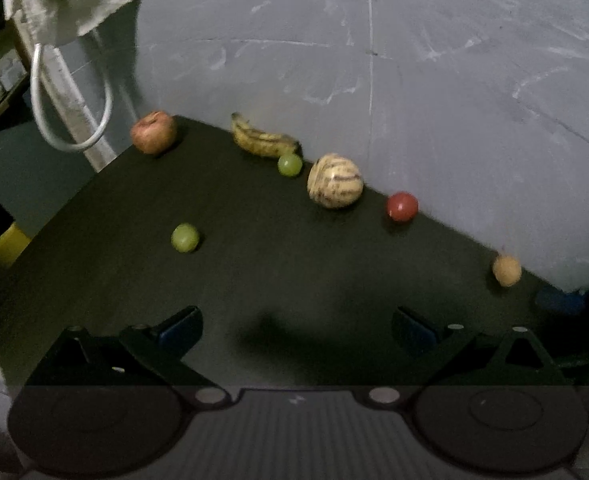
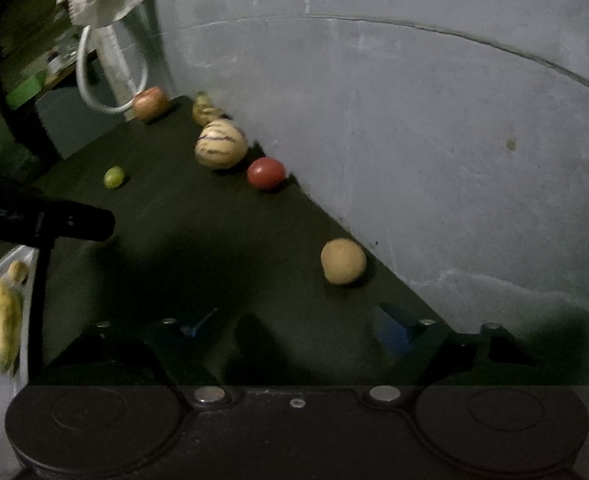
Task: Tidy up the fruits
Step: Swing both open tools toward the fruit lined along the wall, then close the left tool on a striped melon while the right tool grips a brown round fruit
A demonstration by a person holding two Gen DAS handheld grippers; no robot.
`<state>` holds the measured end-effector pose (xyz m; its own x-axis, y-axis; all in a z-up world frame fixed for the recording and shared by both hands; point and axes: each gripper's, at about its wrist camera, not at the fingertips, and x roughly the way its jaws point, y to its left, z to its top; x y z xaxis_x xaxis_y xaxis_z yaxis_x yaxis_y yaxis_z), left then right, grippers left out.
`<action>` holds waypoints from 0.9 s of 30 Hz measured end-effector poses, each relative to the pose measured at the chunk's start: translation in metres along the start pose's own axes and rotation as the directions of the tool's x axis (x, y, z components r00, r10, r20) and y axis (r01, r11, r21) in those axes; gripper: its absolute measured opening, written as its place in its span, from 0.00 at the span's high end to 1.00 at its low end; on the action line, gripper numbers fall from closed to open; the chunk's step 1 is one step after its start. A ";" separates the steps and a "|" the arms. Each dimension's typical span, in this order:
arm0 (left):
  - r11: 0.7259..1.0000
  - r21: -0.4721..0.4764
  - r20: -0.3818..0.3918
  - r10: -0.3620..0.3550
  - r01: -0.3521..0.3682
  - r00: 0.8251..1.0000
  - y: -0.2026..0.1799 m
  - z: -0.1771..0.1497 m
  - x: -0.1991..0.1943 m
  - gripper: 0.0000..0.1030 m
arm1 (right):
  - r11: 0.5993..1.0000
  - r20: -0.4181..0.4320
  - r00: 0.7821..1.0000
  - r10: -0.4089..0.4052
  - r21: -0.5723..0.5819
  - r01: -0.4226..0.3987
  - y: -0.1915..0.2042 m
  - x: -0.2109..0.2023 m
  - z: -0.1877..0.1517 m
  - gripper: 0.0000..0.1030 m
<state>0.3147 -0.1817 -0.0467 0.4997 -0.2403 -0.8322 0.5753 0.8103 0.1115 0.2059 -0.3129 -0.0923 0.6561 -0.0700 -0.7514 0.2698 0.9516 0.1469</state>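
Several fruits lie on a dark table (image 1: 254, 272) along a grey wall. From left: a reddish apple (image 1: 153, 132), a spotted banana (image 1: 263, 141), a green fruit (image 1: 290, 165), a striped pale melon (image 1: 335, 181), a red round fruit (image 1: 402, 206), a tan round fruit (image 1: 506, 270). Another green fruit (image 1: 184, 237) sits alone nearer me. My left gripper (image 1: 296, 330) is open, empty, short of all fruit. My right gripper (image 2: 294, 328) is open and empty too, with the tan fruit (image 2: 342, 261) just ahead, then the red fruit (image 2: 266, 173) and the melon (image 2: 221, 144).
A white paper bag with a cord handle (image 1: 70, 92) hangs past the table's far left corner. A black rod (image 2: 42, 220) crosses the right wrist view's left side. Below it, yellow bananas (image 2: 4, 328) lie in a white bag off the table edge.
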 end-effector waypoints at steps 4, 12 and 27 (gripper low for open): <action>1.000 0.011 0.027 -0.024 0.023 0.999 -0.001 0.015 0.020 0.01 | 0.996 0.026 0.997 -0.068 0.060 0.067 0.004 0.008 0.003 0.29; 0.998 0.002 0.062 -0.061 0.061 0.996 0.005 0.039 0.058 0.01 | 0.979 0.090 0.981 -0.171 0.126 0.160 0.014 0.019 0.003 0.43; 0.980 -0.100 0.094 -0.163 0.172 0.982 0.012 0.070 0.104 0.04 | 0.970 0.132 0.966 -0.223 0.130 0.206 0.033 0.043 0.013 0.69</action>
<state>0.4189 -0.2338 -0.0939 0.4581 -0.4181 -0.7844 0.5850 0.8063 -0.0881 0.2523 -0.2885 -0.1107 0.6666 -0.3191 -0.6737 0.4881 0.8699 0.0710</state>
